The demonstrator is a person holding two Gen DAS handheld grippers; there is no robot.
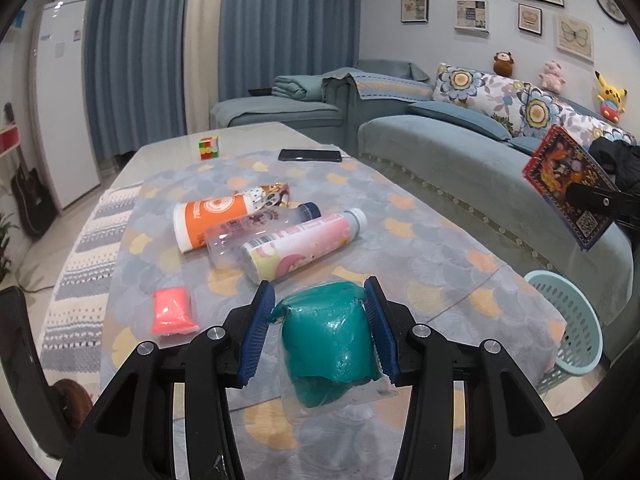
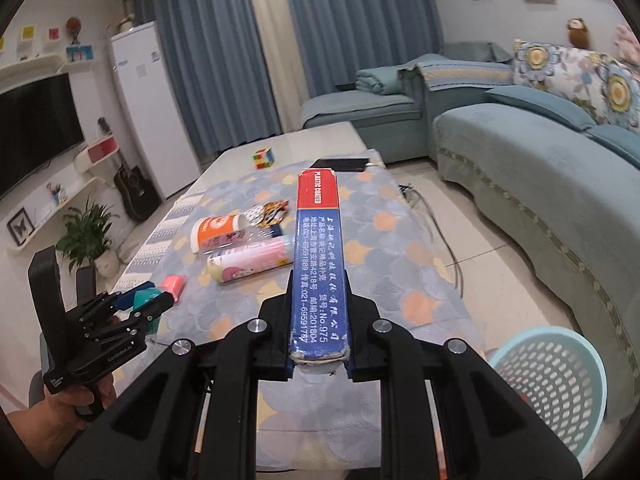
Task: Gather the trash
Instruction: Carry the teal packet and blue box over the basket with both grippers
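Observation:
My left gripper (image 1: 319, 286) is shut on a teal packet in clear plastic (image 1: 328, 340), held a little above the table; it also shows in the right wrist view, left gripper (image 2: 140, 300). My right gripper (image 2: 319, 280) is shut on a blue and red card box (image 2: 318, 256), held over the table's right side; the card box (image 1: 568, 188) shows again at the far right. On the tablecloth lie an orange cup (image 1: 212, 220), a clear bottle (image 1: 256, 236), a pink bottle (image 1: 304, 240), a pink packet (image 1: 172, 310) and a snack wrapper (image 1: 272, 194).
A light blue mesh basket (image 2: 556, 376) stands on the floor by the table's near right corner, basket (image 1: 576, 320). A Rubik's cube (image 1: 209, 148) and a phone (image 1: 310, 155) lie at the table's far end. A teal sofa (image 2: 540, 184) runs along the right.

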